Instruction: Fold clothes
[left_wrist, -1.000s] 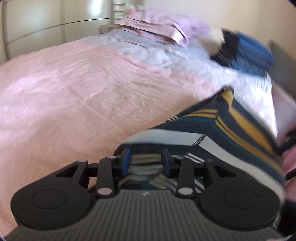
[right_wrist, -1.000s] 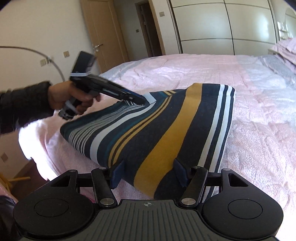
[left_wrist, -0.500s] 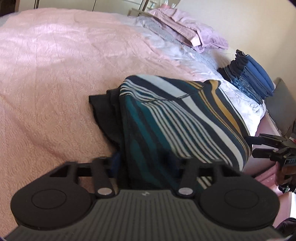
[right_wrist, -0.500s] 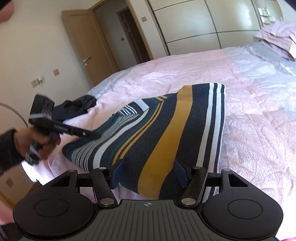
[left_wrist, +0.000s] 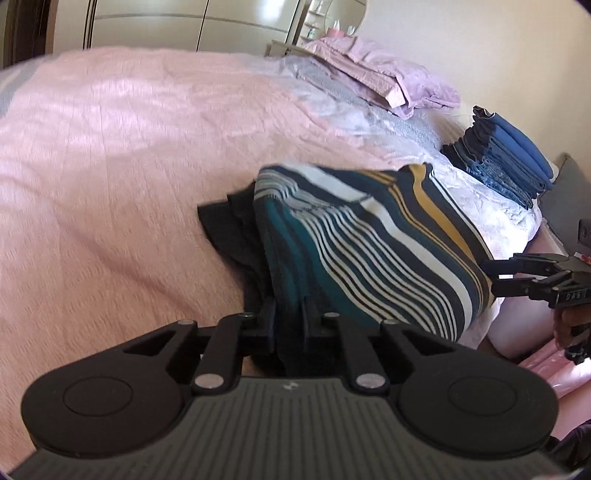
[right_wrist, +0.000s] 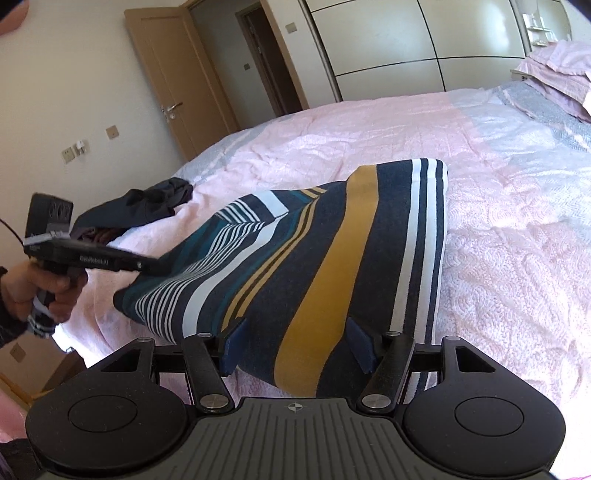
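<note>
**Soft striped garment, gripped at its edges**

Because it lies limp on the pink bedspread (left_wrist: 110, 155), the striped garment (right_wrist: 332, 251) handles light and floppy. The left gripper (left_wrist: 289, 317) is closing, apparently on its bunched edge; the right gripper (right_wrist: 295, 343) straddles the opposite edge, jaws wide, not pinching.

The left gripper (left_wrist: 288, 317) points forward and downward, its jaws closing to a narrow gap with a fold of the shirt (left_wrist: 369, 251) pinched between the fingers (left_wrist: 269, 314). In the right wrist view it enters from 9 o'clock, gripped by a hand (right_wrist: 44, 288) in a dark sleeve. The right gripper (right_wrist: 295, 343) tilts down too, jaws wide, the shirt's edge lying between its blue pads (right_wrist: 234, 341); from the left wrist view it sits at 3 o'clock.
</note>
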